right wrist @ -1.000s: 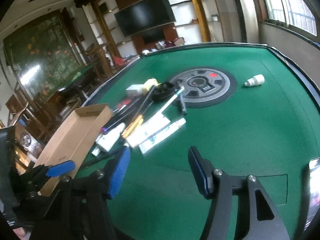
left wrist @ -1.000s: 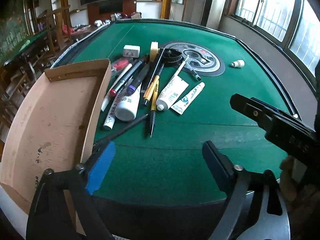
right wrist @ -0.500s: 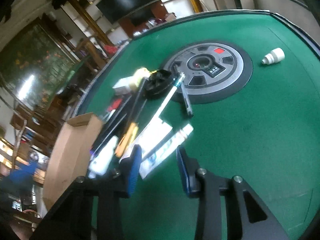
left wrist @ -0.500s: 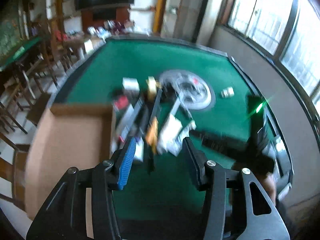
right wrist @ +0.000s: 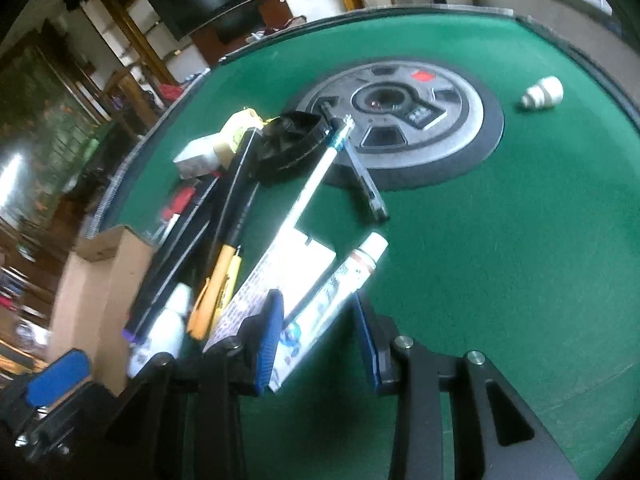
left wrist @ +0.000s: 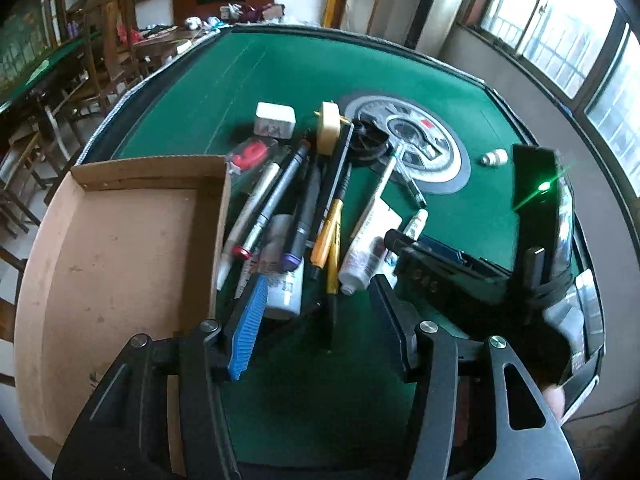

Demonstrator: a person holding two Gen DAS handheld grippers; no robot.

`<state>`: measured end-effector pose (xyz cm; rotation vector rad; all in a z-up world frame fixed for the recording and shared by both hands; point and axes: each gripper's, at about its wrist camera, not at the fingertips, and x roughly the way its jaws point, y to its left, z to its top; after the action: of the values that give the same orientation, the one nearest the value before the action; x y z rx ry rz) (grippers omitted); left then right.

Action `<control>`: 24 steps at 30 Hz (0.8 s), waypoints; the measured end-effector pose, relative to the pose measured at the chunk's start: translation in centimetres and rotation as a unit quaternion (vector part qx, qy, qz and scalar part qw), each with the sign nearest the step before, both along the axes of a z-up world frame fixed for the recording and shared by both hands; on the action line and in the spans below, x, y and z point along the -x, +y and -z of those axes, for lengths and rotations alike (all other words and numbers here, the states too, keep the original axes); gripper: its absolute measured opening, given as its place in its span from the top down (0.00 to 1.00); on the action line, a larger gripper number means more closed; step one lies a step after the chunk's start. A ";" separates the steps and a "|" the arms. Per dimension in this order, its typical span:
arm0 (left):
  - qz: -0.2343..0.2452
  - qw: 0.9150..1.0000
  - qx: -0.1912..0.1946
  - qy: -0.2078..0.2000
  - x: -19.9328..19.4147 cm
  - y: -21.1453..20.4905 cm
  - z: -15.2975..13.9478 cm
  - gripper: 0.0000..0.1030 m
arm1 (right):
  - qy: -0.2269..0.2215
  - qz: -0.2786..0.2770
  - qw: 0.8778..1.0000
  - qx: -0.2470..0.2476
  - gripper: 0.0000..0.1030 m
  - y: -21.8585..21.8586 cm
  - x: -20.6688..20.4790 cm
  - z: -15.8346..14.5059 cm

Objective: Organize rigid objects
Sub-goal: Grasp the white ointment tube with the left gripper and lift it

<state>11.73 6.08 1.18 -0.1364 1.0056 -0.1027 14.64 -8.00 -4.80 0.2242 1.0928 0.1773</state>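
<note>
A heap of pens, markers (left wrist: 296, 216), two white tubes and a white bottle (left wrist: 284, 284) lies on the green table beside an empty cardboard box (left wrist: 120, 260). My left gripper (left wrist: 318, 324) hovers at the heap's near end, its jaws opening. A black pencil's tip (left wrist: 332, 312) shows in the gap, untouched. My right gripper (right wrist: 316, 336) is low over the small white tube (right wrist: 352, 268), which lies between its blue pads (right wrist: 270, 332). I see no pad pressing on it. The larger tube (right wrist: 288, 268) lies just left of it.
A round grey disc (left wrist: 440, 160) is set into the table centre, with a small white cap (left wrist: 494, 157) to its right. A white block (left wrist: 275, 120), a tape roll (left wrist: 330, 128) and a black ring (left wrist: 368, 140) lie behind the heap. Chairs stand past the left edge.
Both grippers have narrowed from wide. The left one moved in over the near end of the heap. The right one dropped and rolled until its fingers straddle the small tube.
</note>
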 end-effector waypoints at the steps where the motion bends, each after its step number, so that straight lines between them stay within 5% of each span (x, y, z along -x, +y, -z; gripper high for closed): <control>1: -0.003 1.000 0.002 -0.008 0.1 0.2 -0.2 0.48 | -0.008 0.000 1.000 0.019 0.66 0.5 -0.1 -0.1; 8: 0.014 1.000 -0.016 -0.015 0.1 -0.6 -0.5 0.48 | -0.021 -0.012 0.998 0.063 0.86 -0.4 -0.1 0.1; 16: 0.029 0.999 -0.043 0.010 -2.0 -3.5 0.7 0.48 | -0.015 -0.057 0.995 0.075 0.86 -4.4 1.3 0.0; 24: 0.064 0.994 -0.059 0.073 -6.1 -6.8 4.6 0.48 | -0.064 -0.068 0.996 0.008 0.85 -6.3 2.2 0.4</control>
<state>17.85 -0.74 -3.46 0.0290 1.1628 -0.1528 12.42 -14.26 -5.23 0.1218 0.9827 0.3010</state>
